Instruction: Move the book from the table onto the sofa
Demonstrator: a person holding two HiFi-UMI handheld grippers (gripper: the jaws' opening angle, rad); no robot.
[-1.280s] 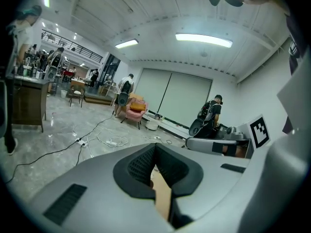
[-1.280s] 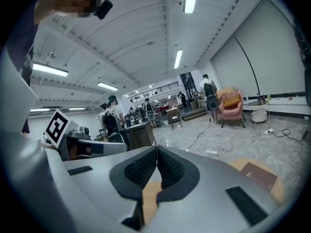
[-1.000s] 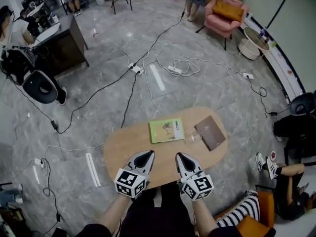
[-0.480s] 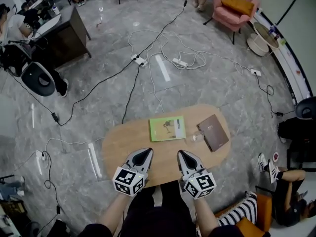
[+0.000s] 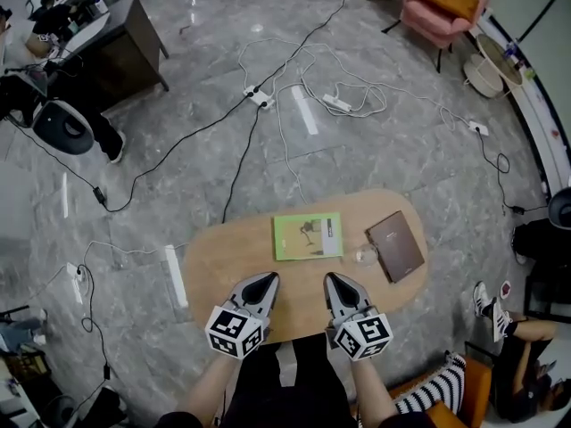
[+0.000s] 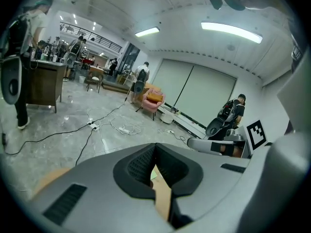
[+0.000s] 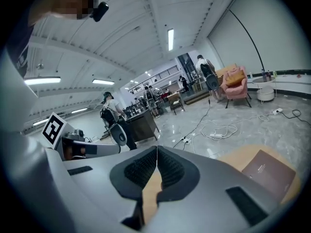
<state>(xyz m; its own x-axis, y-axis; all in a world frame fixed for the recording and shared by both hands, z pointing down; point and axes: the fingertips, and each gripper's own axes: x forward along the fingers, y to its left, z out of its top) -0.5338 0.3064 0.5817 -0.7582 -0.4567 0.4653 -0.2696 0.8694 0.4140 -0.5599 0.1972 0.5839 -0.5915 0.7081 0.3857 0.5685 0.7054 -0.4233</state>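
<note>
A green book [image 5: 307, 236] lies flat in the middle of the oval wooden table [image 5: 223, 257]. A brown book [image 5: 395, 245] lies near the table's right end and shows in the right gripper view [image 7: 267, 171]. Both grippers hover over the table's near edge, short of the books. My left gripper [image 5: 267, 279] is shut with nothing in it; in its own view [image 6: 155, 147] the pads meet. My right gripper [image 5: 333, 280] is shut and empty too, its pads closed together [image 7: 157, 149]. The pink sofa [image 5: 443, 7] stands far off at the top right.
A small clear object [image 5: 364, 257] sits between the two books. Cables and power strips [image 5: 303, 87] trail across the grey floor beyond the table. A dark desk [image 5: 116, 43] with people stands at the far left. A seated person's legs [image 5: 500, 310] are at the right.
Both grippers have come down toward the table's near edge, still shut. The head view has tilted, so the table sits a little lower and further right. The books have not moved.
</note>
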